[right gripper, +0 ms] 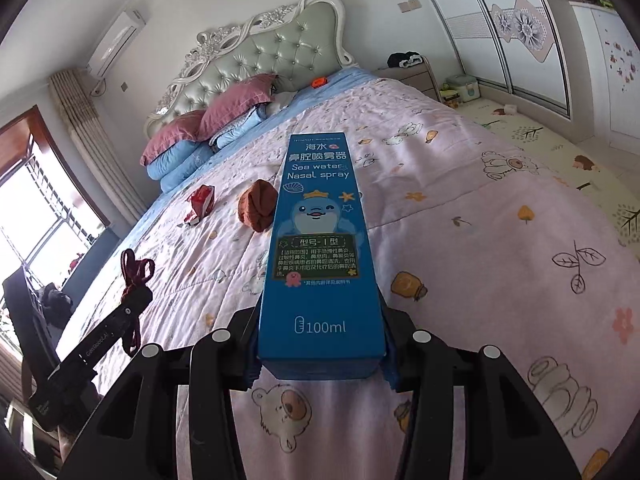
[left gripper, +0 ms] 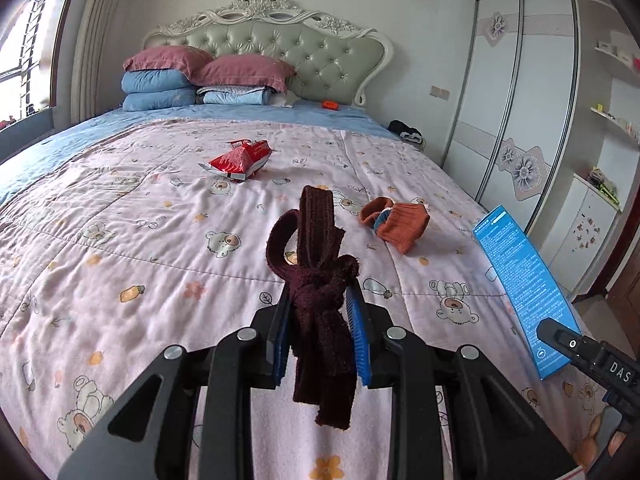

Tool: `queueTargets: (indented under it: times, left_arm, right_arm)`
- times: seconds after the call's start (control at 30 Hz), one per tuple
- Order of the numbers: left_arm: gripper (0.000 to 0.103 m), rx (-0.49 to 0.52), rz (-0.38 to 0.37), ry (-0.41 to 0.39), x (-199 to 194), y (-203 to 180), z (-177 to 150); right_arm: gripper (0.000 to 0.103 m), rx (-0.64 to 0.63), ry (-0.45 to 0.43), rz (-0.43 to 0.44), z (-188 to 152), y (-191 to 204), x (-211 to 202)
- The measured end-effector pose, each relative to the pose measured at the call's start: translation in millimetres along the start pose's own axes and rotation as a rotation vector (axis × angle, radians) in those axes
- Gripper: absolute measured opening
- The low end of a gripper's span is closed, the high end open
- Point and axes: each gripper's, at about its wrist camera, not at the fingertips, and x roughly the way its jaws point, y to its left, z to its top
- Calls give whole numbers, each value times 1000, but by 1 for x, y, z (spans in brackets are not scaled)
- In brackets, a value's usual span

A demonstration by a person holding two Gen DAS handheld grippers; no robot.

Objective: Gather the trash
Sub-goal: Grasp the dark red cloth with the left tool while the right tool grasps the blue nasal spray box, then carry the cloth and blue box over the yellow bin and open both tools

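The left gripper (left gripper: 320, 312) is clamped on a knotted dark maroon knit strip (left gripper: 320, 264); the knot sits between the blue finger pads (left gripper: 358, 334), loops stand above them, and the loose ends hang below. The strip is held above the pink bear-print quilt (left gripper: 120, 240) near the foot edge of the bed.

The right gripper (right gripper: 320, 356) is closed on the lower end of a blue nasal spray box (right gripper: 320, 240), marked "Sea water Nasal spray" and "100ml". The box points along the fingers toward the headboard (left gripper: 264, 44), clear of the quilt, near the bed's right edge.

A red snack wrapper (left gripper: 238, 160) lies on the quilt near its centre. An orange sock (left gripper: 396, 220) lies on the quilt between the wrapper and the right edge, apart from both grippers. Pink pillows (left gripper: 208, 66) rest on folded blue bedding at the head end.
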Motion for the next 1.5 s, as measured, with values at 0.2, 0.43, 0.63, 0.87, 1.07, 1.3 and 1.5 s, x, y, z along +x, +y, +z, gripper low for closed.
queueTargets:
  times: [0.2,0.43,0.63,0.87,1.07,1.3,1.5]
  left_arm:
    - [27,67,-4,-14,-20,-17,-9]
    - [27,115,-56,-27,-44,-37,-19]
    - [27,149,-135,-9,-52,-65,-26]
    - [27,168,-257,62,-45,-116,-36]
    - [27,198,-406,118,-33,-183,-40]
    - [27,291,-557,192,-29,-268,-61]
    - [27,405,-669,271,-24,-348,-84]
  right_arm:
    - [45,-77,-33,-23,-16,18,-24]
    - [45,-90,-77,-41,-27,14,-56]
    - [45,-107,-104,-48,-35,6,-79]
    - [45,-41,-145,-68,-30,-39,-110]
    - [45,25,-191,-129,-26,-93,-145]
    - [45,98,-209,-257,-33,-158,-194]
    - [45,167,-223,-421,-41,-217,-233]
